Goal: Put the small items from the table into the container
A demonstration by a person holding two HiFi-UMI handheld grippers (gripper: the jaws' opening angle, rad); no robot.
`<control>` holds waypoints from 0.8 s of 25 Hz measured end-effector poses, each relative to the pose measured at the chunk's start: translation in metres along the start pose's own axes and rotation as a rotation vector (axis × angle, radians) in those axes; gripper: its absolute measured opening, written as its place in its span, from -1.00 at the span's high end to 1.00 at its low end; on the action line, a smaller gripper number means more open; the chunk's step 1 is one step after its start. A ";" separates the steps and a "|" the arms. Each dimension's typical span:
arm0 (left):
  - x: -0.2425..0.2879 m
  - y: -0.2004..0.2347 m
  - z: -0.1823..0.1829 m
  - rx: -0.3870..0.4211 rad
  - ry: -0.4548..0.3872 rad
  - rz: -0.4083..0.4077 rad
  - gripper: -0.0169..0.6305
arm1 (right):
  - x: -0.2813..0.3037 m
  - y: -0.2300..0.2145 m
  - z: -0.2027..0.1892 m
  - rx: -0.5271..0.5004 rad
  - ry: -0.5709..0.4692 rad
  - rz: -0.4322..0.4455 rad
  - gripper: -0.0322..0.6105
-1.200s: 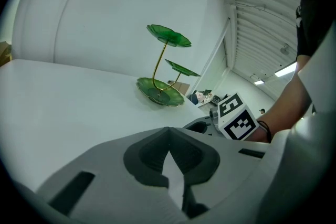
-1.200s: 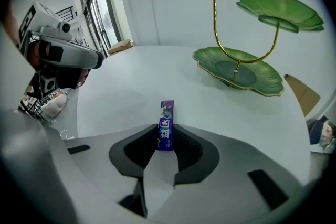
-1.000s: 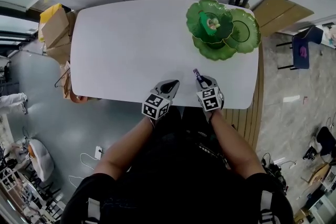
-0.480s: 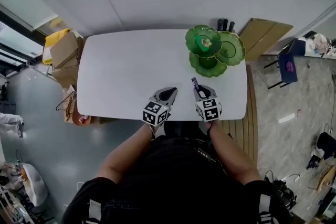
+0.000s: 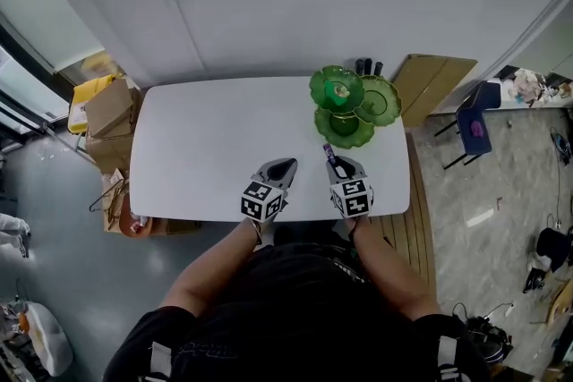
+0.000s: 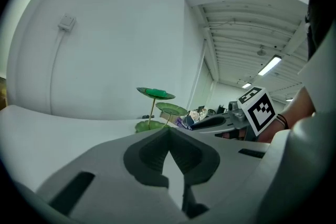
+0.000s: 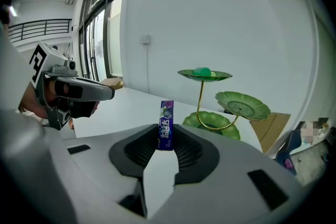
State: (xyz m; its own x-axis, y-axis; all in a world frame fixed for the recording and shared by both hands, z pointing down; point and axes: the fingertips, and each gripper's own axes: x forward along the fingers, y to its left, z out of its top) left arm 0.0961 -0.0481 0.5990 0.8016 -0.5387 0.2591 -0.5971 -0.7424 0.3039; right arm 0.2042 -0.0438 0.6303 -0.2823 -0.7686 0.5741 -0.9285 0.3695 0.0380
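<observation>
A green three-tier leaf-dish stand stands at the far right of the white table; its top dish holds a small green item. My right gripper hangs above the table's near edge, shut on an upright purple candy pack that sticks out past its tips; in the head view the pack points toward the stand. My left gripper is beside it on the left, its jaw tips touching with nothing between them. The stand lies ahead of both.
Cardboard boxes are stacked off the table's left end. A brown board leans by the wall at the right, with dark bottles behind the stand. A blue chair stands further right.
Both grippers have risen above the table's near edge, the right one still gripping the purple pack. The head view has pulled back, so the table looks smaller.
</observation>
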 end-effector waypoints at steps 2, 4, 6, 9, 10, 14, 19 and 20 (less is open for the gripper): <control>0.002 -0.001 0.003 0.005 -0.001 -0.005 0.92 | -0.003 -0.003 0.005 0.000 -0.010 -0.011 0.61; 0.005 -0.003 0.007 0.010 -0.005 -0.011 0.92 | -0.007 -0.009 0.015 -0.003 -0.025 -0.020 0.61; 0.009 -0.005 0.013 0.015 -0.011 -0.015 0.92 | -0.010 -0.015 0.026 -0.008 -0.044 -0.026 0.61; 0.020 -0.003 0.021 0.024 -0.017 -0.006 0.92 | -0.014 -0.031 0.048 -0.011 -0.085 -0.034 0.61; 0.023 -0.003 0.025 0.025 -0.019 -0.001 0.92 | -0.016 -0.037 0.056 -0.011 -0.100 -0.033 0.61; 0.042 -0.005 0.041 0.027 -0.035 0.026 0.92 | -0.021 -0.061 0.085 -0.011 -0.146 -0.011 0.61; 0.072 -0.013 0.066 0.041 -0.063 0.068 0.92 | -0.018 -0.094 0.115 -0.026 -0.189 0.035 0.61; 0.078 -0.013 0.071 0.041 -0.069 0.083 0.92 | -0.017 -0.100 0.119 -0.027 -0.193 0.048 0.61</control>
State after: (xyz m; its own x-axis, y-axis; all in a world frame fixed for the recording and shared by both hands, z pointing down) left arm 0.1686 -0.1089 0.5504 0.7507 -0.6239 0.2173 -0.6606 -0.7092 0.2463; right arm 0.2728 -0.1302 0.5196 -0.3694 -0.8349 0.4082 -0.9068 0.4198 0.0380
